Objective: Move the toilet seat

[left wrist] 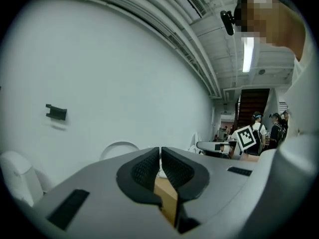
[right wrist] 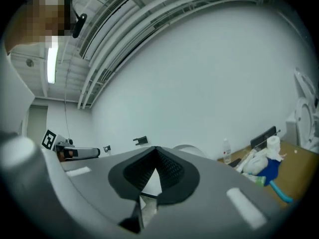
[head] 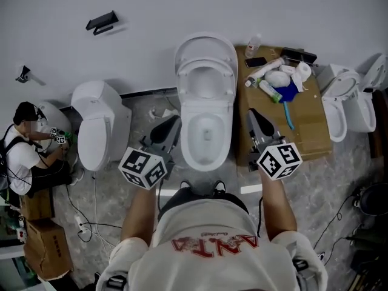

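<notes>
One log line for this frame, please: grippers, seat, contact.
left gripper: jaws shut, empty | right gripper: jaws shut, empty | seat: raised | contact: none, grippers either side of toilet

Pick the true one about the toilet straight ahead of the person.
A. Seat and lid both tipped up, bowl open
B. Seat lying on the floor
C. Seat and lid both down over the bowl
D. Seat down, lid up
A: in the head view the toilet seat stands up against the raised lid, leaving the bowl uncovered.

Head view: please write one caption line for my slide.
Person facing an open white toilet, shut empty left gripper and right gripper held beside it.
</notes>
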A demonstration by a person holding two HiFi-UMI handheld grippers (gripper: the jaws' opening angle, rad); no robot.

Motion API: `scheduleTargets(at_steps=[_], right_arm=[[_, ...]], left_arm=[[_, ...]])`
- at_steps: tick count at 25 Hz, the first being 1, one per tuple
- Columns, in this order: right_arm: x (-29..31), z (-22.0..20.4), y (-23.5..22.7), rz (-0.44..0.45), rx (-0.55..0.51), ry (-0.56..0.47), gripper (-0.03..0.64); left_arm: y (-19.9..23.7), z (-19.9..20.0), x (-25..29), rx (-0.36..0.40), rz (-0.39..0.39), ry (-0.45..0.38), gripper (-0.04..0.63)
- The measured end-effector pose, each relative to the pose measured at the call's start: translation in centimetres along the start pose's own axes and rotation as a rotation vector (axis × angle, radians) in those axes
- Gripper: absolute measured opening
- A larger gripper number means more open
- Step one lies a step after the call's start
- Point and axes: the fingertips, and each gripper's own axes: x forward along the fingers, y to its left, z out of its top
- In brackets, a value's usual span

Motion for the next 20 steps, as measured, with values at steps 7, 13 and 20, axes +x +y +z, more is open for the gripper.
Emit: scheduleTargets(at_steps=[7, 13, 20], right_arm=[[-1.7, 3.5, 6.6, -0.012, -0.148, -0.062, 0.002], [-0.2, 3.6, 11.2, -0.009, -0.201, -0.052, 0.002], [0.7, 3.2, 14.2, -0.018, -0.234, -0.042, 0.002]], left_arm=[[0.8, 2.1, -6.1, -0.001, 0.0, -0.072, 0.017], [3.7, 3.2, -8.9, -0.02, -0.006, -0.113, 0.017], [4.9, 4.2, -10.1, -0.019, -0.045, -0.14, 0.017]])
